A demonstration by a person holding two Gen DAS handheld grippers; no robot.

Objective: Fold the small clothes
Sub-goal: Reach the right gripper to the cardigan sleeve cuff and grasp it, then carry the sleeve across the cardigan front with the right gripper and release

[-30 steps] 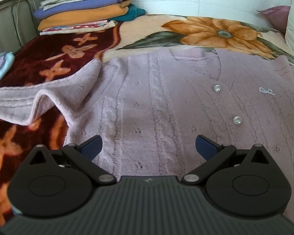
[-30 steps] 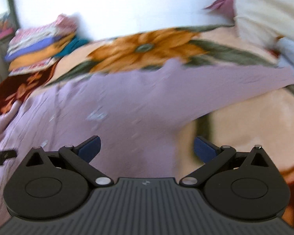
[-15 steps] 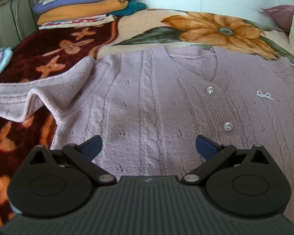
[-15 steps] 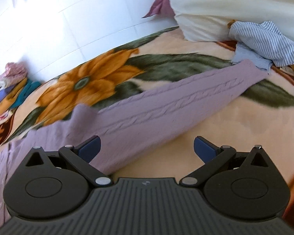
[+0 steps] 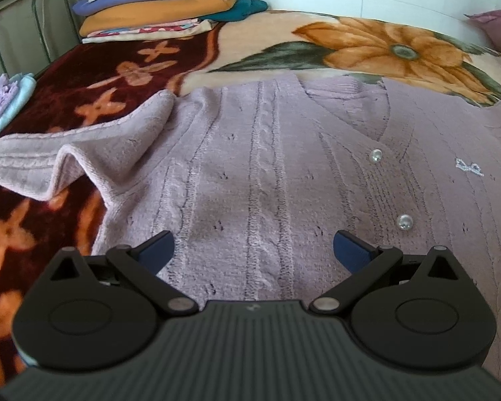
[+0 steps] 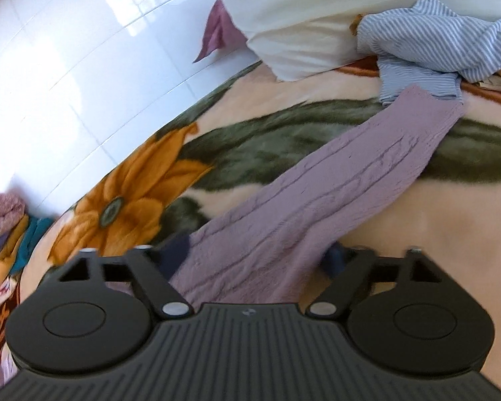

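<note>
The lilac cardigan (image 5: pixel 284 173) lies front-up on the bed's blanket (image 5: pixel 257 46), its body directly beyond the left tool (image 5: pixel 253 247), whose blue-tipped fingers (image 5: pixel 157 249) are spread wide above the knit, pinching nothing. The fabric is a soft, fuzzy knit with raised cable ribs running near to far, a V-neck, two pearly round buttons (image 5: pixel 404 223) down the placket on the right and a small pale bow motif (image 5: pixel 469 167) further right. Its left sleeve (image 5: pixel 66 163) lies crumpled, with a raised fold, across the dark red part of the blanket.

In the right wrist view, the other sleeve (image 6: pixel 334 193) stretches long and flat from between the fingers of the right tool (image 6: pixel 255 259) toward the far right, its cuff touching a rumpled blue-striped garment (image 6: pixel 431 36). This tool's fingers are spread either side of the sleeve's near end, not closed on it. The blanket is plush, printed with a big orange flower (image 6: pixel 123 200) and dark green leaves. A stack of folded clothes (image 5: pixel 157 3) sits at the far left by the tiled wall (image 6: pixel 66 67).
</note>
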